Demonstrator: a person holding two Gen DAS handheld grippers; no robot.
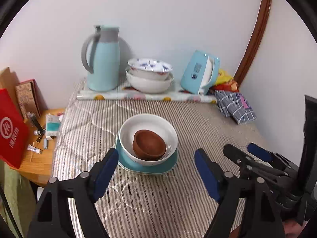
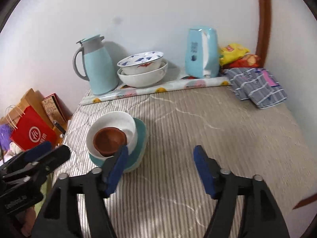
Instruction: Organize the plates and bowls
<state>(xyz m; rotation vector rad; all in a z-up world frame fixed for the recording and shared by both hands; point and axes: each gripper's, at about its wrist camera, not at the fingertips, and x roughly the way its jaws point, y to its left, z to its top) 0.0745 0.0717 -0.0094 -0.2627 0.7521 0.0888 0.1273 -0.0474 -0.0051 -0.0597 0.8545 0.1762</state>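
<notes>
The left gripper (image 1: 156, 170) and right gripper (image 2: 160, 170) are hanging with jaws spread wide and nothing between them, above the striped cloth (image 1: 178, 119). Just beyond them a brown bowl (image 1: 149, 147) is sitting inside a white bowl (image 1: 148, 125), which is resting on teal plates (image 1: 146, 168). Farther back, by the wall, two more bowls (image 1: 148, 79) are standing nested beside a blue jug (image 1: 103, 59).

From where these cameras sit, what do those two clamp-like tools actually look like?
Both are alike. The left gripper and the right gripper have angular black frames with silver pivot pins and two flat fingers faced with blue pads. One body carries small white lettering, too blurred to read. No cables or sleeves are visible.
</notes>
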